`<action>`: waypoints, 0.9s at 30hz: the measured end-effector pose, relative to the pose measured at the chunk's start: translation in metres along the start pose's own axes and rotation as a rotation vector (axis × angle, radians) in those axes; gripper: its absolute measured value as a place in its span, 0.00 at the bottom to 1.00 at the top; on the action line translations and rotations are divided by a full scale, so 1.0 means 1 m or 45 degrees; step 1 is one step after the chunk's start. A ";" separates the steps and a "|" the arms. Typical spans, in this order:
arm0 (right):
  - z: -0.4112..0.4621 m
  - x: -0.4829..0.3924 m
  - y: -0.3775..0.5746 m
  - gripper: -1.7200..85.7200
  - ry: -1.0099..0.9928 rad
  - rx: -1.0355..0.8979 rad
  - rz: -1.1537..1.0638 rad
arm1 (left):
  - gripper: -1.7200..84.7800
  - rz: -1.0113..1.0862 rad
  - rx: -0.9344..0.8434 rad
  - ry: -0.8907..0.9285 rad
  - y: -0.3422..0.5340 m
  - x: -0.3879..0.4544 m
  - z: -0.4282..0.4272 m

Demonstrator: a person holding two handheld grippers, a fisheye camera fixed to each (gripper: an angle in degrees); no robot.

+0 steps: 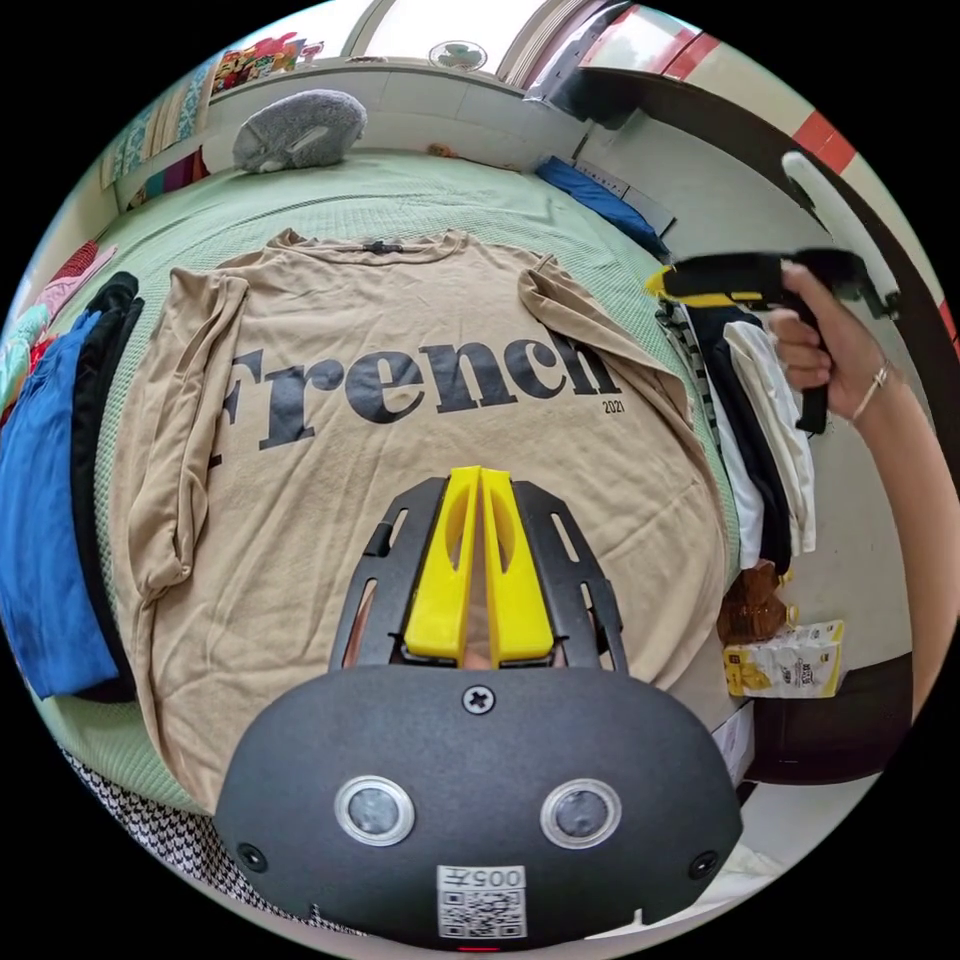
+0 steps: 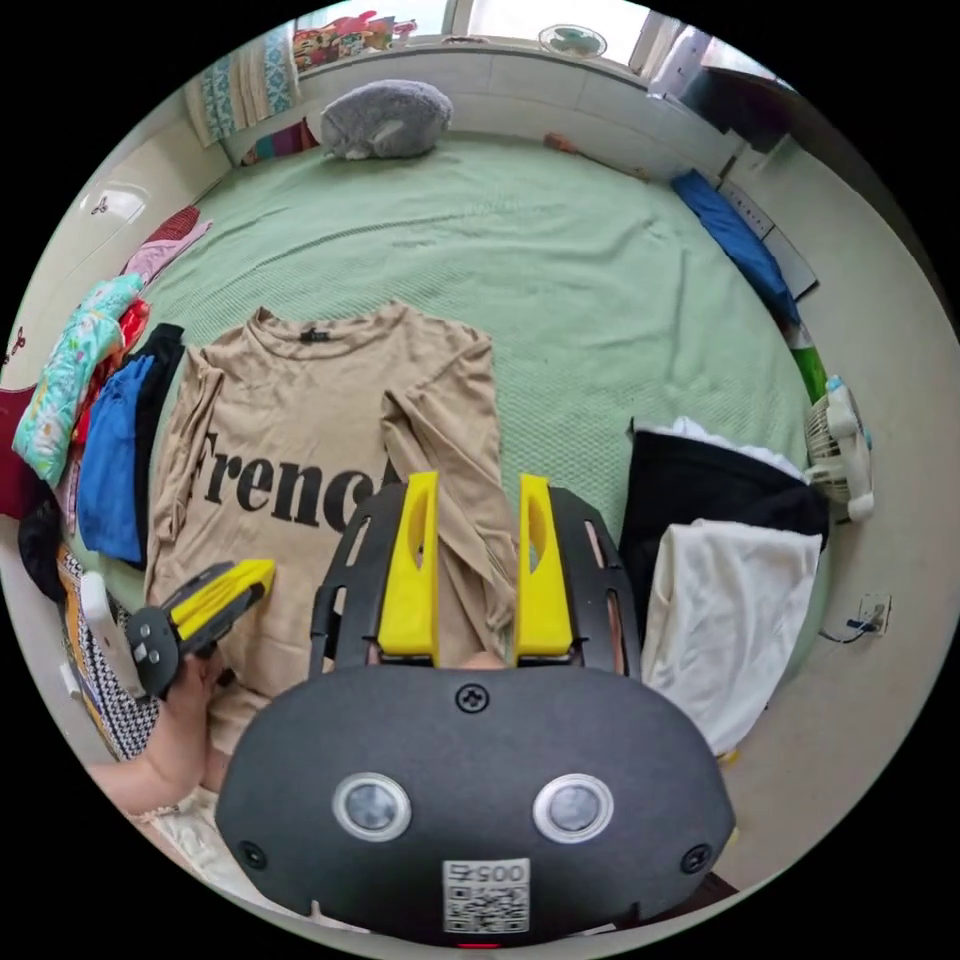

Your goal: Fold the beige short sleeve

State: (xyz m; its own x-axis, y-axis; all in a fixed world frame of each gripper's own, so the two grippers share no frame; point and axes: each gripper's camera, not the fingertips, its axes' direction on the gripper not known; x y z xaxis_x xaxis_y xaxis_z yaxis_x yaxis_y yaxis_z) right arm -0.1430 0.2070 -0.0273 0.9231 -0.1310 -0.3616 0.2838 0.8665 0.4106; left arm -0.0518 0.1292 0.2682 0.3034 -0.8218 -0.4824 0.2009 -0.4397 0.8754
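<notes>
In the left gripper view, a blue garment (image 1: 45, 510) and a black one (image 1: 100, 400) lie at the bed's edge, left of the fingers. The beige short-sleeve T-shirt (image 1: 400, 440) lies flat on the green bedspread (image 1: 400, 195), print up, both sleeves folded inward over the body; its lower half runs beneath and past the left gripper (image 1: 479, 480), whose yellow fingers are pressed together with nothing between them, hovering over the cloth below the lettering. Beyond the collar sits a grey plush cushion (image 1: 298, 128). To the right of the fingers, a hand (image 1: 825, 345) holds the right gripper (image 1: 665, 285) above a stack of folded clothes (image 1: 760, 420) at the bed's side — whether its fingers are apart cannot be told from here.

In the right gripper view, the left gripper (image 2: 255, 575) appears left of the fingers, over the shirt's hem, tips together. The right gripper (image 2: 478, 495) has its fingers spread wide, empty, framing the shirt's folded-in right sleeve (image 2: 450, 470). Right of them lies the folded stack — black (image 2: 720, 480) and white (image 2: 730, 610) pieces — and a small fan (image 2: 840, 440) beyond the bed's edge.
</notes>
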 end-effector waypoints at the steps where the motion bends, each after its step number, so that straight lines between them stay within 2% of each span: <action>1: 0.006 0.009 0.010 0.14 -0.049 -0.025 0.003 | 0.01 0.003 -0.005 0.003 0.000 0.000 0.001; 7: 0.033 0.038 0.044 0.12 -0.131 -0.107 0.098 | 0.01 0.010 -0.016 -0.007 0.001 -0.001 0.004; 14: 0.033 0.034 0.055 0.01 -0.085 -0.090 0.100 | 0.01 0.011 -0.023 -0.016 0.001 -0.002 0.006; 21: -0.018 -0.014 0.084 0.01 -0.111 0.095 -0.137 | 0.01 0.005 -0.024 -0.005 0.002 -0.006 0.006; 27: -0.008 -0.068 0.106 0.05 -0.090 -0.037 -0.436 | 0.01 0.007 -0.029 -0.004 0.003 -0.009 0.004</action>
State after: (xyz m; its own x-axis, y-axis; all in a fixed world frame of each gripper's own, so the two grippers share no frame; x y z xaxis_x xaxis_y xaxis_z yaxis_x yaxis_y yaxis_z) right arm -0.1779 0.3120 0.0340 0.7916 -0.4487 -0.4148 0.5735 0.7799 0.2508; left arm -0.0576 0.1342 0.2752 0.3020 -0.8253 -0.4771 0.2204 -0.4265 0.8772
